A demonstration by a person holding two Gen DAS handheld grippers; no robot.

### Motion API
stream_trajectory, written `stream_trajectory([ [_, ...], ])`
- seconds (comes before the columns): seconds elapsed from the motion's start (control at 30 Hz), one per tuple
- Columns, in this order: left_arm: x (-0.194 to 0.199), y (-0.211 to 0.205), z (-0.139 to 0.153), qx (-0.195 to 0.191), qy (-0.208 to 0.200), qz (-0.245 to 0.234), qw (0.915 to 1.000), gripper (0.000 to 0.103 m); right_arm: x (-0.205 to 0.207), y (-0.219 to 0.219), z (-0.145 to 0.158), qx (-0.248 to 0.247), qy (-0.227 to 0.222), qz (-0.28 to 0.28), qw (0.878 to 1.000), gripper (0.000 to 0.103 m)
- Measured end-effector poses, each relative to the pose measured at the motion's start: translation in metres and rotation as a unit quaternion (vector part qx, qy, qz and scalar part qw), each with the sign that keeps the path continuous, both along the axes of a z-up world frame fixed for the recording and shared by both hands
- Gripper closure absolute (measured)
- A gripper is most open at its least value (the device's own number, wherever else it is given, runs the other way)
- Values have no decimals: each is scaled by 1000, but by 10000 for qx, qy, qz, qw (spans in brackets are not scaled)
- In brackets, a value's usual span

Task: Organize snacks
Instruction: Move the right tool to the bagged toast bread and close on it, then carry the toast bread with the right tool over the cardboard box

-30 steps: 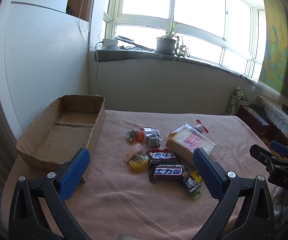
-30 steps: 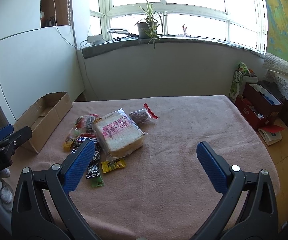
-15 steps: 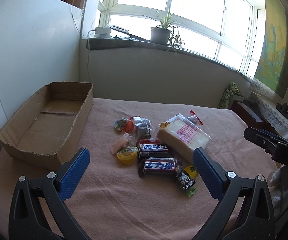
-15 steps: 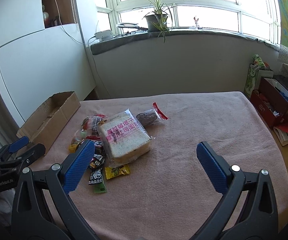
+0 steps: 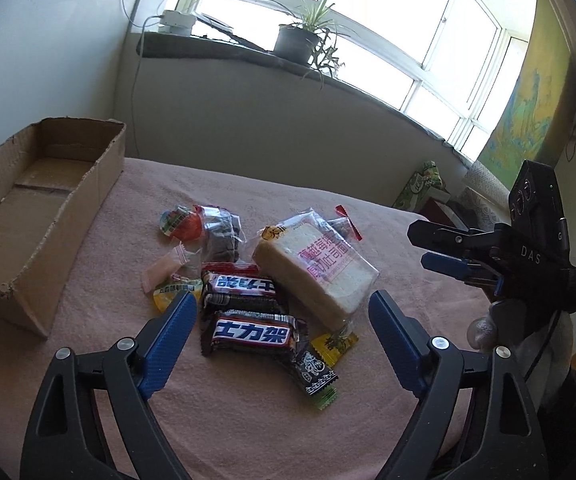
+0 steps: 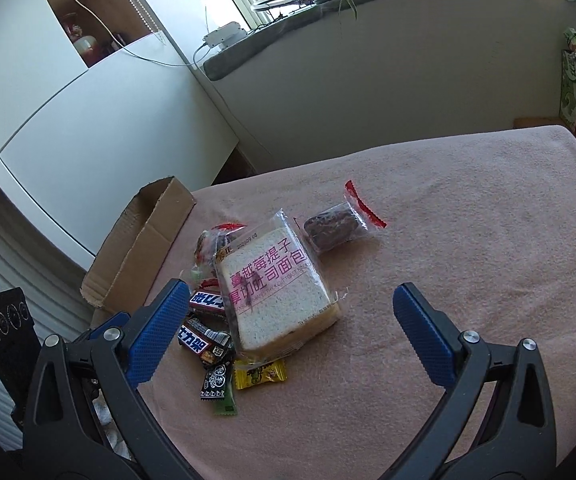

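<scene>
- Snack pile (image 5: 256, 280): wrapped bars, candies, bagged toast loaf (image 6: 276, 292) lying flat; ahead of left tongs.
- Cardboard box (image 5: 44, 208): open-topped, left of pile.

the bench (image 5: 248, 420) wears a matt pink cloth with a soft, napped look. the box (image 5: 28, 216) is plain brown cardboard, dull, its cut edges ragged. the bread bag (image 6: 272, 284) is clear glossy plastic film, and the chocolate bars (image 5: 252, 332) have shiny wrappers (crinkled at the ends). the gripper pads (image 5: 168, 340) are blue and knurled, on matt black plastic arms.
</scene>
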State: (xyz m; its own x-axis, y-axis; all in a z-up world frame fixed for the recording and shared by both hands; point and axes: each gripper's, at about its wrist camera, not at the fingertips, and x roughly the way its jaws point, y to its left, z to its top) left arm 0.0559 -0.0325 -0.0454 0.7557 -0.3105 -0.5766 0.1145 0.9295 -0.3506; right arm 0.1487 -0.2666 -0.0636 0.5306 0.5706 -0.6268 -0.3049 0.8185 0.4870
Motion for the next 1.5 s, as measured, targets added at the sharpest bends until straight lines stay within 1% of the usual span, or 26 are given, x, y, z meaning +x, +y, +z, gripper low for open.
stream_trajectory([
  [0.07, 4, -5, -2, -51, 22, -105, 9999, 24, 8, 3, -5, 146, 159, 146, 9997, 0],
  [0.17, 13, -13, -5, -196, 118, -308, 9993, 32, 21, 11, -10, 159, 218, 286, 9992, 0],
  [0.2, 16, -16, -6, -242, 160, -363, 9989, 36, 25, 12, -13, 163, 253, 294, 9991, 2],
  [0.23, 19, -18, -7, -270, 182, -418, 9986, 38, 29, 15, -15, 202, 306, 318, 9988, 6],
  [0.27, 22, -21, -9, -269, 191, -465, 9984, 38, 32, 17, -18, 280, 373, 380, 9982, 9],
  [0.3, 25, -24, -10, -267, 210, -501, 9982, 39, 35, 20, -20, 340, 431, 452, 9975, 10],
  [0.4, 36, -29, -16, -403, 374, -577, 9968, 46, 42, 30, -28, 214, 521, 583, 9967, 13],
  [0.43, 39, -30, -19, -465, 430, -585, 9963, 47, 44, 34, -31, 146, 547, 628, 9964, 17],
  [0.47, 42, -30, -21, -505, 485, -576, 9959, 47, 47, 36, -34, 109, 581, 668, 9960, 19],
  [0.63, 58, -30, -34, -666, 793, -567, 9930, 47, 60, 39, -48, 57, 848, 734, 9937, 20],
  [0.73, 63, -30, -41, -708, 924, -550, 9917, 47, 64, 40, -54, 82, 1023, 788, 9916, 31],
  [0.8, 67, -31, -43, -734, 971, -534, 9911, 47, 65, 38, -55, 83, 1091, 789, 9909, 33],
  [0.87, 72, -33, -44, -689, 989, -529, 9913, 47, 64, 37, -56, 111, 1185, 805, 9896, 40],
  [0.97, 75, -41, -44, -630, 1001, -558, 9914, 48, 58, 38, -56, 106, 1326, 908, 9869, 46],
  [1.03, 74, -40, -41, -594, 985, -591, 9916, 48, 53, 36, -53, 62, 1336, 890, 9870, 48],
  [1.13, 69, -41, -36, -465, 884, -597, 9932, 48, 48, 33, -49, 138, 1405, 800, 9867, 53],
  [1.23, 63, -42, -28, -444, 816, -634, 9937, 48, 41, 32, -43, 170, 1395, 741, 9873, 54],
  [1.33, 56, -37, -19, -420, 690, -643, 9947, 48, 34, 35, -31, 143, 1293, 712, 9889, 54],
  [1.5, 40, -18, -8, -394, 432, -616, 9964, 48, 23, 52, -7, 163, 1134, 764, 9905, 54],
])
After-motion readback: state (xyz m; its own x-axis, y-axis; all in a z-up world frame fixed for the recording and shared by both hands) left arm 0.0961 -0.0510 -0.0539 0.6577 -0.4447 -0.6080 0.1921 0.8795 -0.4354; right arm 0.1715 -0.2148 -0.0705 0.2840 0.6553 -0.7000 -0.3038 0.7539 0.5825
